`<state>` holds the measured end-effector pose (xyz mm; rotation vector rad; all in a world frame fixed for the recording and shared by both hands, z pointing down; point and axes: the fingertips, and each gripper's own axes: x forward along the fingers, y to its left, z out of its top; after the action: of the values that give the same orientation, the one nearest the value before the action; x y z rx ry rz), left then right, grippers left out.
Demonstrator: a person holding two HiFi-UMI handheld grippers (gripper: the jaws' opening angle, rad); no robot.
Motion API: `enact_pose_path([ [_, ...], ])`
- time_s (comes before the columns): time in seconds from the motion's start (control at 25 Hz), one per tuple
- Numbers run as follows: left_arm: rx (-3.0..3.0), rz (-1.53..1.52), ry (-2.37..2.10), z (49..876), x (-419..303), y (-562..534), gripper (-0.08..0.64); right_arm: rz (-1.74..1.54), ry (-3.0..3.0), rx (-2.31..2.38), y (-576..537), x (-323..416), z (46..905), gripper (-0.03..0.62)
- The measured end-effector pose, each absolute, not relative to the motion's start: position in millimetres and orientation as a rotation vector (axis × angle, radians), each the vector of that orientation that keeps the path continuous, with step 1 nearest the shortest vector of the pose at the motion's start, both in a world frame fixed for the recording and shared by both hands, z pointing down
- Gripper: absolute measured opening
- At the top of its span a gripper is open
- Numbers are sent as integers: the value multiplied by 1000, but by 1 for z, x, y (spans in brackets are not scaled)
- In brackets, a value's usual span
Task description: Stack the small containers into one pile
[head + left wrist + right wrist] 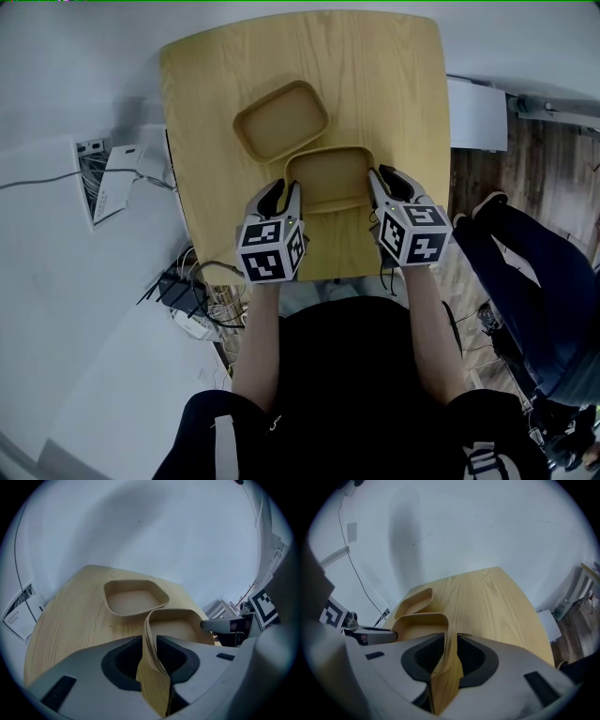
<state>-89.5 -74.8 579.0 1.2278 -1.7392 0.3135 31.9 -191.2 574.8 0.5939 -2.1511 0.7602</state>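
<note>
Unstacked: far tray (281, 120) beside near tray (328, 178) on surface (394, 84) | right tool (386, 183) clenched on near tray's wall | left tool (283, 192) slack around opposite wall

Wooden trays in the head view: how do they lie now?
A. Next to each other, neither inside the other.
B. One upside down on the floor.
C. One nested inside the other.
A: the far tray and the near tray both show bare floors, next to each other over the table.

Open tabletop (375, 75) beside far container (281, 120)
</note>
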Motion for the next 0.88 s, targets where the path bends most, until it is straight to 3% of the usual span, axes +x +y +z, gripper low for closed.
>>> enact_pose_path([
  [0.4,1215,286,-1730,585,-88,-77,110,832,-2124,568,-189,33,584,91],
  [0.56,1223,275,-1725,585,-86,-78,67,834,-2118,565,-187,32,586,81],
  [0.68,1226,274,-1729,584,-86,-79,61,831,-2106,557,-183,31,588,48],
  [0.88,1233,276,-1748,575,-91,-76,52,838,-2120,549,-179,25,581,46],
])
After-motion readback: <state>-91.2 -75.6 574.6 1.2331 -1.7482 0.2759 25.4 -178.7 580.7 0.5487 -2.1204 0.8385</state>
